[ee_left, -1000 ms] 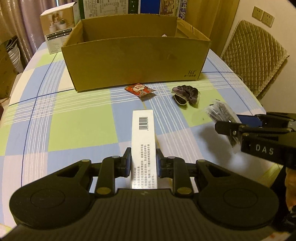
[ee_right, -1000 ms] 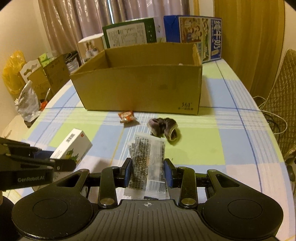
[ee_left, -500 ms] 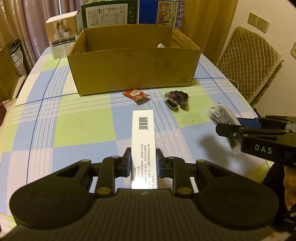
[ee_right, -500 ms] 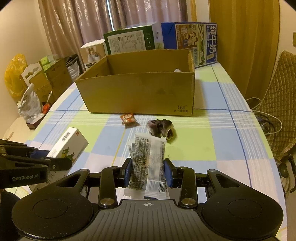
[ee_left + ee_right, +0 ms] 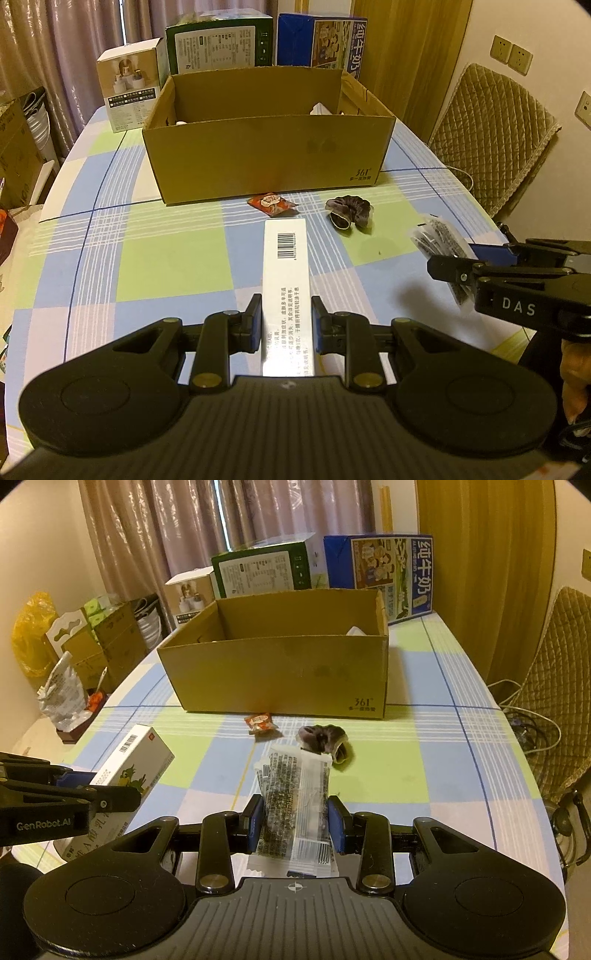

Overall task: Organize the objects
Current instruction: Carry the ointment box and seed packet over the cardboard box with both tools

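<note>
Your left gripper [image 5: 286, 319] pinches a white carton [image 5: 286, 280], your right gripper [image 5: 295, 819] a clear packet [image 5: 293, 805]; ahead of both fingers the checked tablecloth [image 5: 166, 258] carries an open cardboard box [image 5: 266, 155], holding perhaps something white.

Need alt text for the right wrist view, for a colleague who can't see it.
The right gripper is shut on a clear snack packet, above a checked tablecloth. Ahead stand an open cardboard box, a red wrapper and a dark scrunchie.

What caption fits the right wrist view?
Right gripper holding a snack packet before an open cardboard box.
</note>
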Action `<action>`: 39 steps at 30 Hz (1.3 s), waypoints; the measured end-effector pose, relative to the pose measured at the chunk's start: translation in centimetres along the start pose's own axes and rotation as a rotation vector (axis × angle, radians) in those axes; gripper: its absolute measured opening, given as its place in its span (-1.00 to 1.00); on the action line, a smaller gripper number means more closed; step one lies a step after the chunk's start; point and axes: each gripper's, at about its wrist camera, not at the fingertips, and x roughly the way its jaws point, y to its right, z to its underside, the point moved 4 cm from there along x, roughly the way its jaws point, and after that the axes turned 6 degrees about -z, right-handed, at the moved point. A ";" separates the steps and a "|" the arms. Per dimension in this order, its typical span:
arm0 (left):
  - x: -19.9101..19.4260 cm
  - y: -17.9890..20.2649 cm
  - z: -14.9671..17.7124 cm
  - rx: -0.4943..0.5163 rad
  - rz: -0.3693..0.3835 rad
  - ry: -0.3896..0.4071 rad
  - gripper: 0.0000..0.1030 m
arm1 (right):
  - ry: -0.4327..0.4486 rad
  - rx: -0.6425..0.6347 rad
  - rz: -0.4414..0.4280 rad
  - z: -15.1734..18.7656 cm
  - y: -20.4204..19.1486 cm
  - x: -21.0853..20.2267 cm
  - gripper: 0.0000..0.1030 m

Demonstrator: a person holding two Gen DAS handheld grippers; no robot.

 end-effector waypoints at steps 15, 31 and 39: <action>0.0 -0.3 -0.7 0.004 0.007 0.005 -0.59 | -0.001 0.000 -0.008 -1.1 0.2 0.2 -0.35; 0.6 -3.0 -8.4 -0.026 0.049 0.055 -0.59 | 0.024 0.007 -0.058 -8.7 0.6 1.8 -0.35; 0.6 -3.8 -13.4 0.007 0.025 0.100 -0.59 | 0.056 -0.037 -0.067 -13.3 0.0 2.2 -0.35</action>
